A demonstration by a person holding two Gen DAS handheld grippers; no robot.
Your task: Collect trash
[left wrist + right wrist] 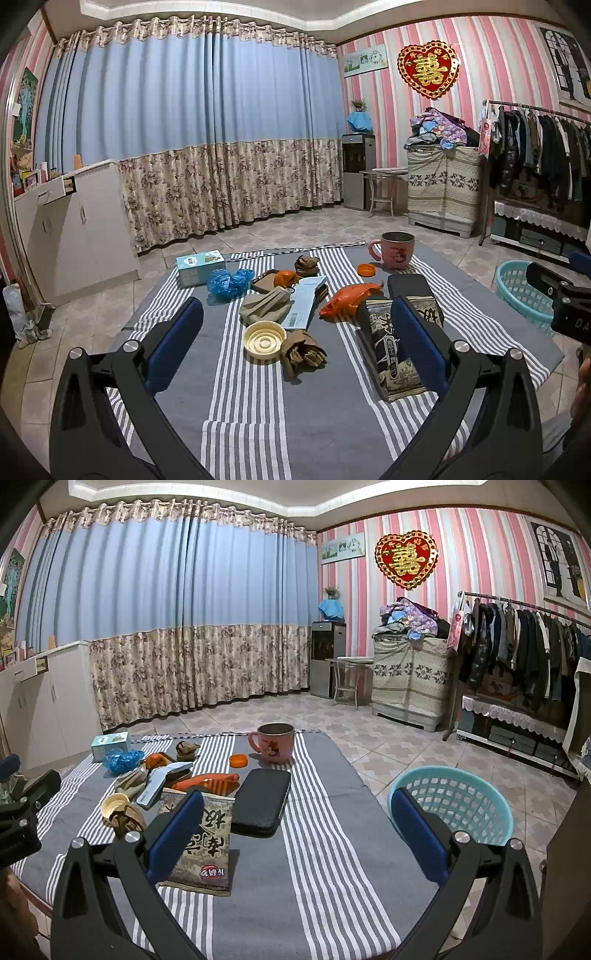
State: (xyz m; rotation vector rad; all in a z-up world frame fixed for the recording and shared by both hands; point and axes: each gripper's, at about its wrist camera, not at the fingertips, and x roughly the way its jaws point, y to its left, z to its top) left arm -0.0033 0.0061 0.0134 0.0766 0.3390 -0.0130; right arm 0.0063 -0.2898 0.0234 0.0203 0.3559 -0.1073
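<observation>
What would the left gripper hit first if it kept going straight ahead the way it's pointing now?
Probably the cream round lid and the crumpled brown paper beside it: both lie on the striped cloth between the open fingers of the left gripper. Depth is unclear, so height above them can't be judged.

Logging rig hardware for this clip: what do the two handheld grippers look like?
Both match: the left gripper and right gripper have black angular plastic arms with silver pivot bolts, each ending in flat blue rectangular fingers. The right one, seen from the left camera, carries partial white lettering. No cables or sleeves are discernible.
</observation>
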